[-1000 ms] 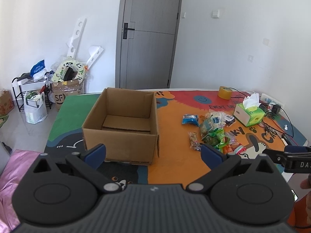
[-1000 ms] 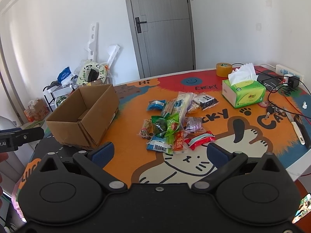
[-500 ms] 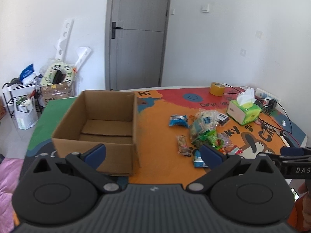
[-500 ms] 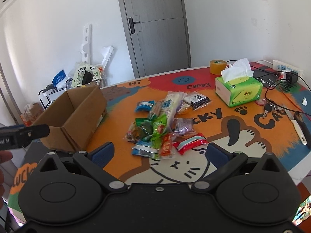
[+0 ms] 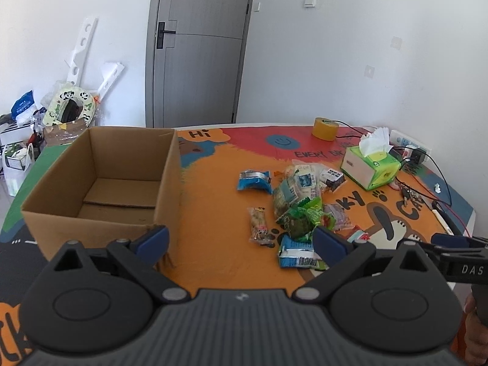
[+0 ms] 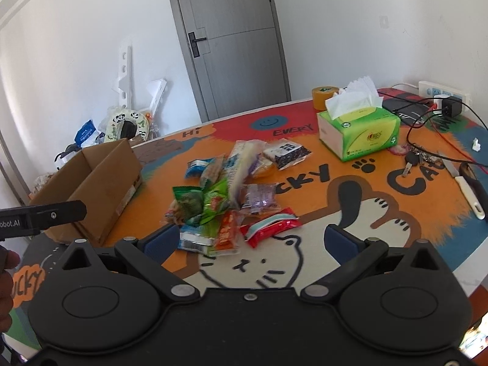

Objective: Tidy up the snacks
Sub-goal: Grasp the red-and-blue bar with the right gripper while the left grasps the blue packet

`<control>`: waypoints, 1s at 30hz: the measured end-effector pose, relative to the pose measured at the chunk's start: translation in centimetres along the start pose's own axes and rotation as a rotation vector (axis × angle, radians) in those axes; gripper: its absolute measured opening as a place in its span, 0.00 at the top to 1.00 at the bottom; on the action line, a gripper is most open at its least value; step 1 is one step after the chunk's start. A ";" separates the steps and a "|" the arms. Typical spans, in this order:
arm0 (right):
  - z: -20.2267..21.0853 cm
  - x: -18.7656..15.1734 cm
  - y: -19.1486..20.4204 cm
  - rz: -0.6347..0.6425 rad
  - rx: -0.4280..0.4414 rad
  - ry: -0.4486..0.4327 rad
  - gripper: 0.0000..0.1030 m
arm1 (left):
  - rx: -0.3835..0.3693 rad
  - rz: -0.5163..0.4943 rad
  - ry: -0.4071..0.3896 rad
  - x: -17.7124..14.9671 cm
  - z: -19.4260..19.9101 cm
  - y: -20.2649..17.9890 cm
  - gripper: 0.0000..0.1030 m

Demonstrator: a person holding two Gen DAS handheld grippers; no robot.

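I could not read the print on most wrappers in the snack pile (image 6: 227, 189); several packets lay under others, their shapes only partly showing. From my right wrist camera the cardboard box (image 6: 91, 183) showed its outer wall only, its inside hidden. The left gripper (image 6: 42, 215) crossed that picture's left edge, its lettering cut off. The right gripper (image 5: 457, 254) ran off the left view's right edge likewise. The keys (image 6: 418, 160) were too small to count.

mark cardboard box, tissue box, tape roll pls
cardboard box (image 5: 166, 183), left wrist view, right outer wall
tissue box (image 6: 370, 138), right wrist view, green front face
tape roll (image 5: 325, 128), left wrist view, yellow side
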State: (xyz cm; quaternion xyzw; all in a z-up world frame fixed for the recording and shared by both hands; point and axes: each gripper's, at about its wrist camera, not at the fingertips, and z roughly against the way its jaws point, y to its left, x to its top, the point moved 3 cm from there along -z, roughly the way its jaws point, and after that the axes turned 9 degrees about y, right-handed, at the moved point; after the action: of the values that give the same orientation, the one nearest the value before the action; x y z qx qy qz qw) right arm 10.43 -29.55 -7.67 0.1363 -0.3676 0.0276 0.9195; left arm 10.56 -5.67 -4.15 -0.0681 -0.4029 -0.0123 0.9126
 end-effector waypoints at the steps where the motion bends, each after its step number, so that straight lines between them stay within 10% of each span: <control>1: -0.2 0.0 -0.3 -0.001 0.001 0.002 0.03 | -0.006 0.000 -0.001 0.0 -0.3 -0.2 0.02; 13: -4.0 -0.6 -2.2 -0.051 0.047 0.085 0.37 | -0.039 0.013 0.028 0.0 -3.7 -1.8 0.17; 30: -8.4 1.0 -3.6 -0.128 0.036 0.115 0.47 | -0.070 0.029 0.138 -0.8 -10.6 -3.9 0.27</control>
State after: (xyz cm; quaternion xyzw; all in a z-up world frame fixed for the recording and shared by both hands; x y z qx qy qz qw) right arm 17.27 -30.77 -13.61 0.1744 -0.3042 -0.0169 0.9364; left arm 17.48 -10.98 -11.40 -0.1049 -0.3372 -0.0177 0.9354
